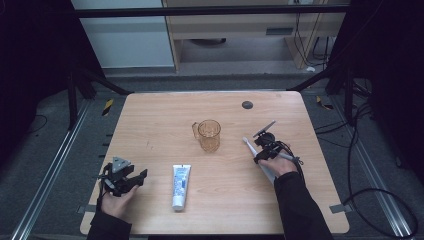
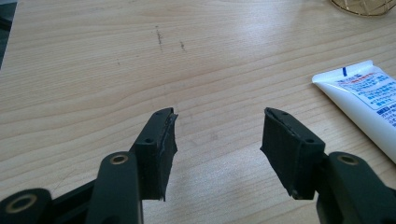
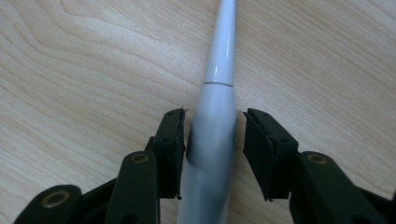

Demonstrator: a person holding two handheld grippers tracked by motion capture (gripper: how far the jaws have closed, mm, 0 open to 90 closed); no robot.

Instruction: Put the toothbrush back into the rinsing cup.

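Observation:
A white electric toothbrush (image 1: 248, 145) lies flat on the wooden table (image 1: 150, 115), its slim neck pointing away in the right gripper view (image 3: 223, 42). My right gripper (image 1: 262, 150) (image 3: 212, 140) straddles its thick handle. One pad rests against the handle and the other stands a little off it, so the jaws are open around it. My left gripper (image 1: 140, 179) (image 2: 217, 140) stands open and low over bare wood at the table's near left. A white toothpaste tube (image 1: 180, 186) (image 2: 369, 100) lies just to its right.
A clear amber mug (image 1: 209, 135) (image 2: 364, 5) stands upright near the middle of the table, left of the toothbrush head. A small dark round spot (image 1: 247, 104) marks the far part of the tabletop. Cables trail on the floor to the right.

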